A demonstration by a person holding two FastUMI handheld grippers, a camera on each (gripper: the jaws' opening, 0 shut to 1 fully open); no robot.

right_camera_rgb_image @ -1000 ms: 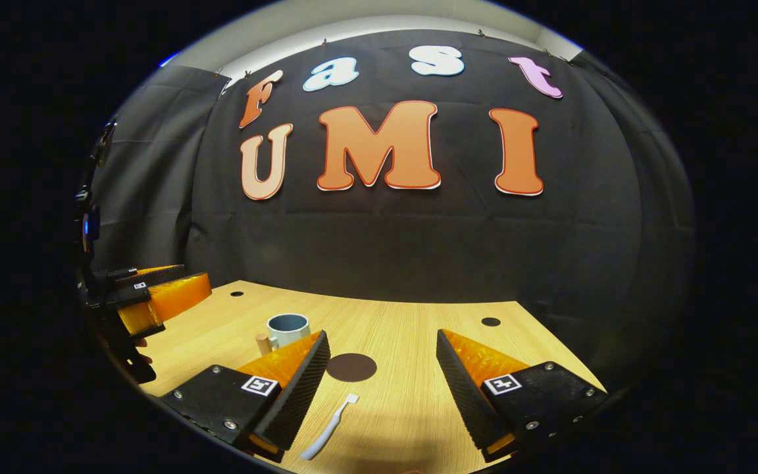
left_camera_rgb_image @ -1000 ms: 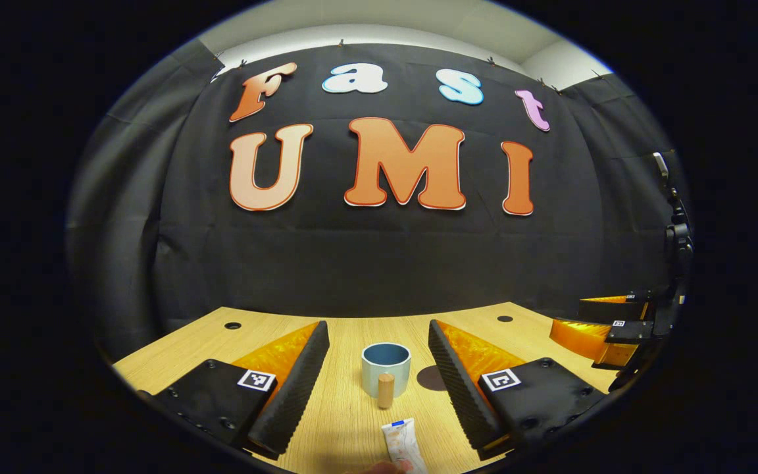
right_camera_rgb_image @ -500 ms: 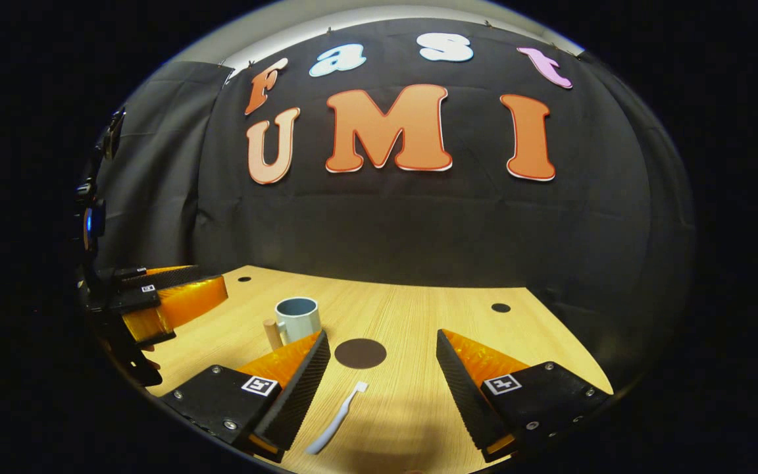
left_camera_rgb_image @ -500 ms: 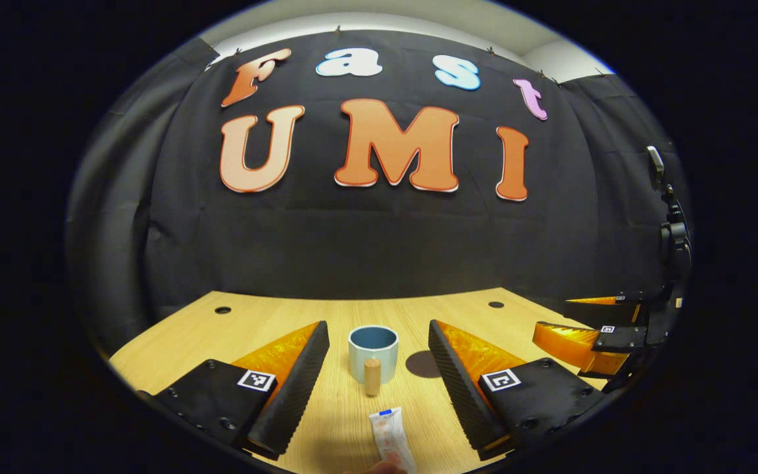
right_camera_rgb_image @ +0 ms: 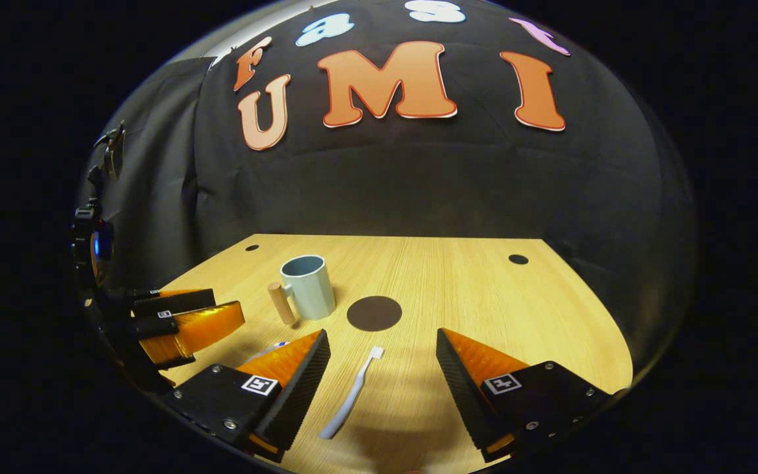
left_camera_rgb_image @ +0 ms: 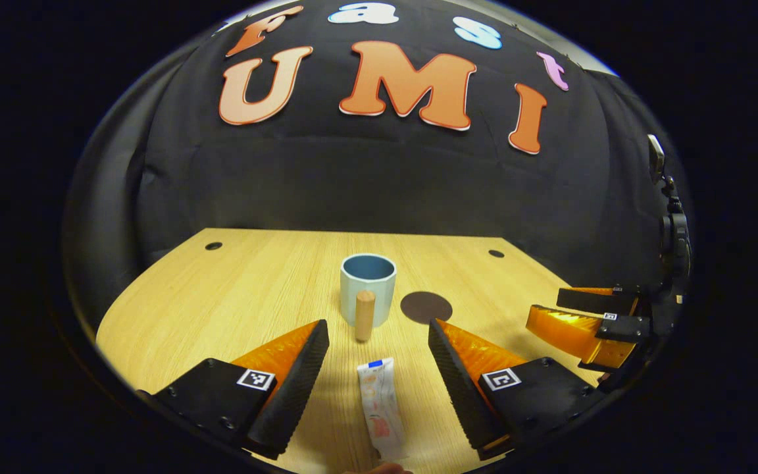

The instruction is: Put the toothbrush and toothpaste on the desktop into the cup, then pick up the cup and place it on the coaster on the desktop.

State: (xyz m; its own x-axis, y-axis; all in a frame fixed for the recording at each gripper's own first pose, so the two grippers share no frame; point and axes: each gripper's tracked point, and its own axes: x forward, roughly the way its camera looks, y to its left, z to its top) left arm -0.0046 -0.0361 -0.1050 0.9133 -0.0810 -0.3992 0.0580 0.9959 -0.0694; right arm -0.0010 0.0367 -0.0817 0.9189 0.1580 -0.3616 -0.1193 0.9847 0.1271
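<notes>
In the left gripper view, a white toothpaste tube (left_camera_rgb_image: 380, 408) lies flat on the wooden desktop (left_camera_rgb_image: 247, 289) between the fingers of my open left gripper (left_camera_rgb_image: 379, 359). Beyond it stands a pale blue cup (left_camera_rgb_image: 367, 288) with a wooden handle facing me. A dark round coaster (left_camera_rgb_image: 426, 307) lies just right of the cup. In the right gripper view, a white toothbrush (right_camera_rgb_image: 351, 395) lies between the fingers of my open right gripper (right_camera_rgb_image: 379, 362), bristle end pointing away. The cup (right_camera_rgb_image: 309, 287) and coaster (right_camera_rgb_image: 374, 313) sit farther back. Neither gripper touches anything.
The other gripper shows at each view's side: the right gripper (left_camera_rgb_image: 589, 326) at the right, the left gripper (right_camera_rgb_image: 181, 322) at the left. Small dark holes (left_camera_rgb_image: 213, 245) mark the desktop's far corners. Black cloth walls the booth behind the desk.
Both grippers have tilted downward and risen, so more desktop shows. The toothpaste and toothbrush now lie fully between their fingers. Nothing on the desk has moved.
</notes>
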